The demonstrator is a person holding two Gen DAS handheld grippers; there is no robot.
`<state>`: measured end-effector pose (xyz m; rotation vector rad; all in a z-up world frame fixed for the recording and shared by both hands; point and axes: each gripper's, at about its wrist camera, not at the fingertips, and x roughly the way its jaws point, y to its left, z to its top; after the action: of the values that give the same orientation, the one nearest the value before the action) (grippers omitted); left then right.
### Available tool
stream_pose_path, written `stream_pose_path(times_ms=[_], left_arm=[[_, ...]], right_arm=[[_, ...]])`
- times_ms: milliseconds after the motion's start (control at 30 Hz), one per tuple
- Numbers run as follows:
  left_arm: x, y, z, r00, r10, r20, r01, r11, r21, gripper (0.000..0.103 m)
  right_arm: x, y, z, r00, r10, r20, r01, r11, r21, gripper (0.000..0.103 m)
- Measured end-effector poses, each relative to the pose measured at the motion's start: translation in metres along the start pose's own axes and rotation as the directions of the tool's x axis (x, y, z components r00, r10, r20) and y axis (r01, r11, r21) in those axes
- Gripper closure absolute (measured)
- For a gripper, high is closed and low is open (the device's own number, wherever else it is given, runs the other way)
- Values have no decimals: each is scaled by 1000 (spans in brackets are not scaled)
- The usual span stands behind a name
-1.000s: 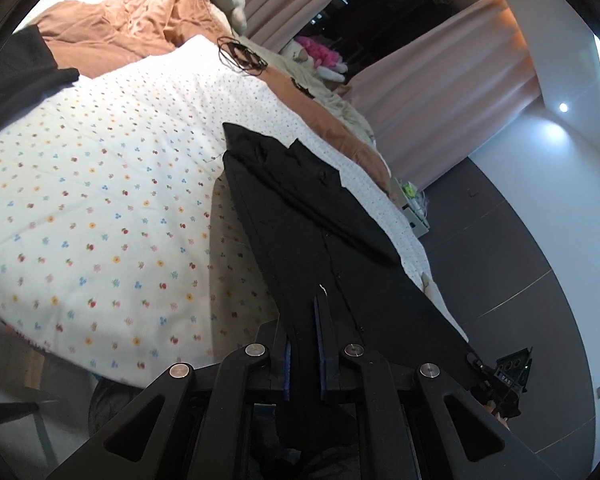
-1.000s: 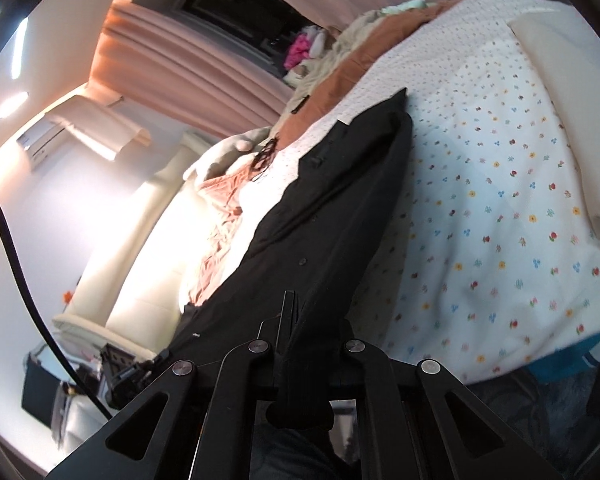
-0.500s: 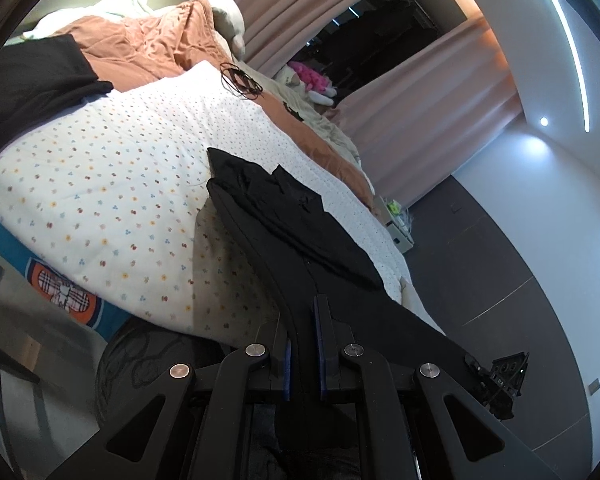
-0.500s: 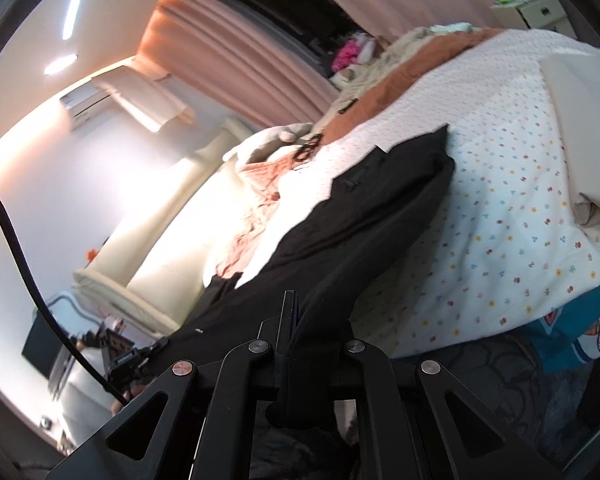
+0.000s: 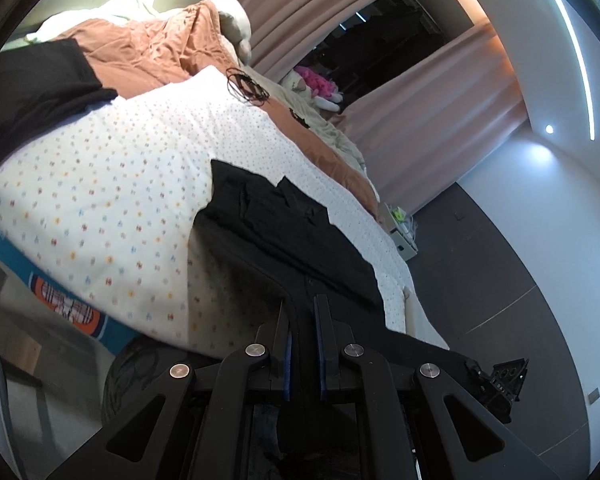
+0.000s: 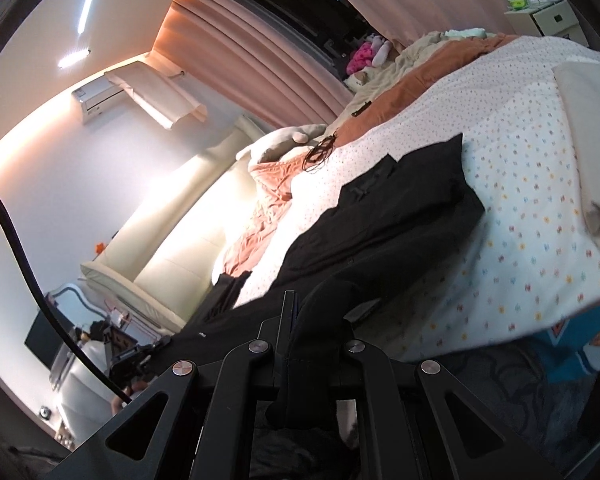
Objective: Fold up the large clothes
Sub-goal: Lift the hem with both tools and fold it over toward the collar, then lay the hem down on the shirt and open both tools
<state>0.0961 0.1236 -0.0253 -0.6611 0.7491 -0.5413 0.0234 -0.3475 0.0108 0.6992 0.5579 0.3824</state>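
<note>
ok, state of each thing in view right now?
Left gripper: jaws shut on black garment.
Right gripper: jaws shut on black garment.
Black garment: far end on bed, near edge lifted between grippers.
Curtains: parted, dark gap showing.
Orange blanket: crumpled.

A white quilt dotted with small coloured flowers [image 5: 112, 184] is spread over the bed, bordered by a rumpled rust-orange blanket [image 5: 148, 52]; pink pleated curtains [image 5: 440, 120] are drawn behind.

The left tool [image 5: 303, 320] is closed on the near end of a black garment [image 5: 296, 236], which stretches from the tool up onto the near edge of the bed [image 5: 100, 200], while another dark cloth [image 5: 32, 92] lies at the bed's far left corner.
</note>
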Motion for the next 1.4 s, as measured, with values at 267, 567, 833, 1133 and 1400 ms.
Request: stream_pose_path(times_ms=[267,567,833,1133,1400], left_arm=[[19,-25,63,998,-16,63,13,999,48,94],[60,-63,137,994,-25,108,12,992,125,94],[116,-73,193,995,31,99,-46,986,158,94],[182,-59,234,994,82,66,-91,985,147,94],[247,-24,252,988,156,10,-156,981,111,94]], right_arm=[[12,18,59,997,6,71,-3,999,-40,94],[44,28,134,995,-23,98,28,998,-54,94],[84,16,190,990,-109,85,113,993,-33,94],[139,-16,243,984,-168,53,170,985,-17,94],[204,-53,263,966,-258,0,258,966,-29,94]])
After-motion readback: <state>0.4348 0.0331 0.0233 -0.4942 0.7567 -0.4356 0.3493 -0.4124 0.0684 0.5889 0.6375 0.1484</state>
